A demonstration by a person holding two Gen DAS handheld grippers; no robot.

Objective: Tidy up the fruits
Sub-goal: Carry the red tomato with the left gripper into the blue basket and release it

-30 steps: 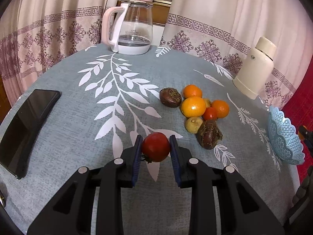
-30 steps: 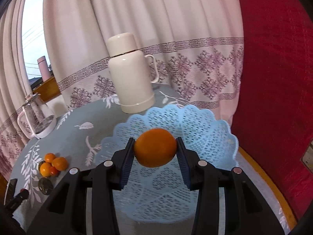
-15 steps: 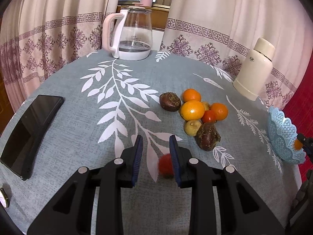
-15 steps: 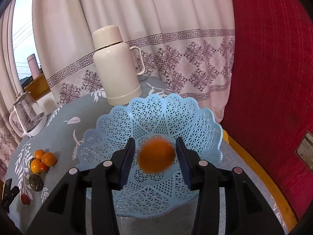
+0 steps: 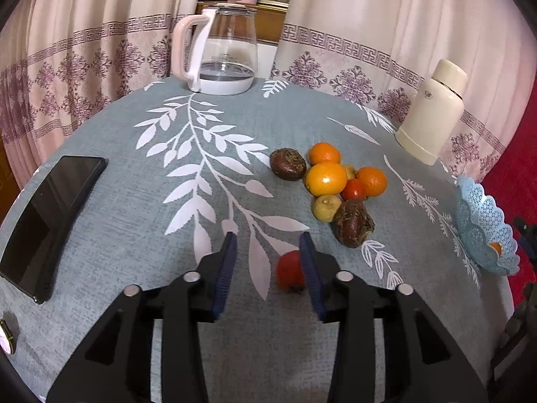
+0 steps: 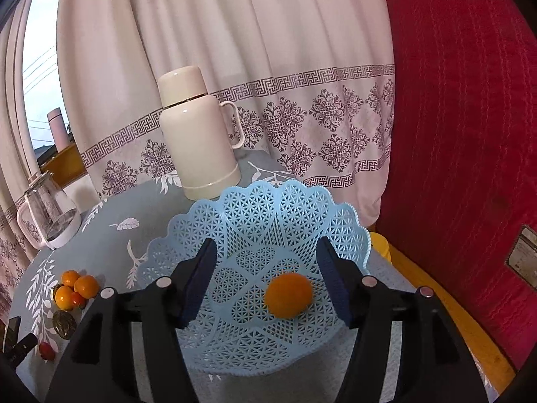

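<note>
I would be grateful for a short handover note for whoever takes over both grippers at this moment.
Left gripper: open, jaws have just been opening. The red tomato it let go lies on the tablecloth beside its right-hand finger, not gripped.
Right gripper: open, jaws have just been opening above the blue basket.
Done: one orange lies loose in the basket.
Left: the fruit pile mid-table (oranges, a small red fruit, a yellowish one, two dark brown ones) and the red tomato are all outside the basket.
Also on the table: glass kettle, cream thermos, black phone.
</note>
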